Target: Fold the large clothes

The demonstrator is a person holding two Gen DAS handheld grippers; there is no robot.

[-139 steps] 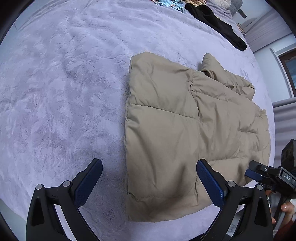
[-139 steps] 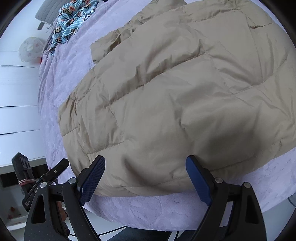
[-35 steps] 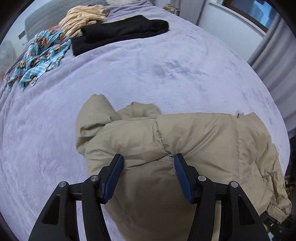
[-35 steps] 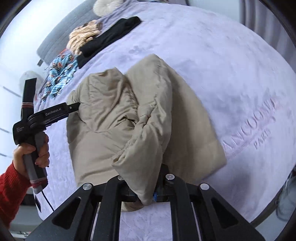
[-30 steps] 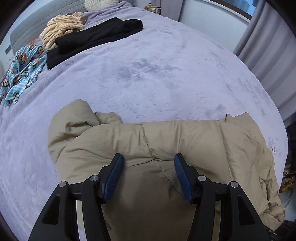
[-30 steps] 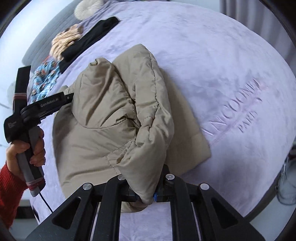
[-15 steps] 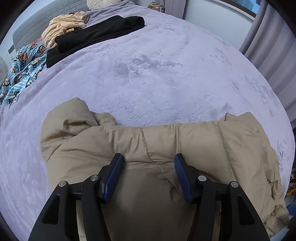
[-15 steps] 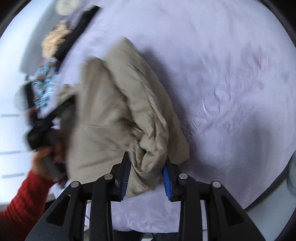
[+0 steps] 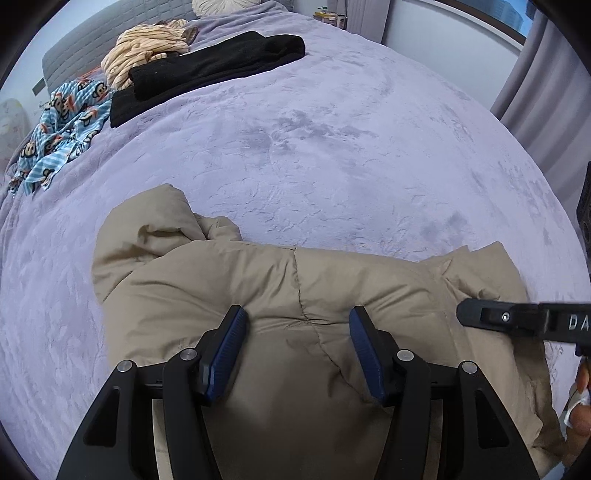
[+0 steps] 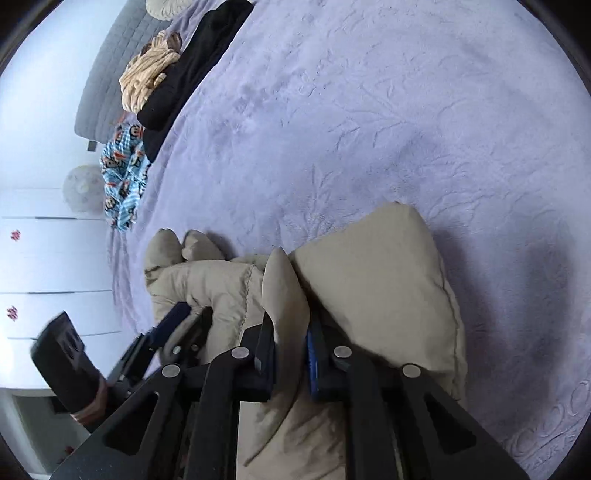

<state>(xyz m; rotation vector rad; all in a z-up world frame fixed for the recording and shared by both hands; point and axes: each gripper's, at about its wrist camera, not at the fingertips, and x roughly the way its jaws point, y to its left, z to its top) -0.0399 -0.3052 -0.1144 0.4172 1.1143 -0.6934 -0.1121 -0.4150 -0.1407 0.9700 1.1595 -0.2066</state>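
jacket (image 9: 317, 288) long axis crosswise to fingers | left gripper (image 9: 297, 349) part-open, bulge between pads, grip unclear | right gripper (image 10: 290, 352) pinching fold, nearer

Your bed (image 9: 332, 155) wears a lilac plush cover; grey headboard (image 9: 96, 33) at its far edge, curtains (image 9: 546, 92) right, white drawers (image 10: 48, 266) left.

The puffy beige quilted jacket (image 9: 295, 295) lies bunched at the near edge of the lilac plush bedspread (image 9: 332, 155). At the far-left corner lie a folded black garment (image 9: 207, 74), a striped cream garment (image 9: 144, 48) behind it, and a blue monkey-print cloth (image 9: 59, 125) leftward.
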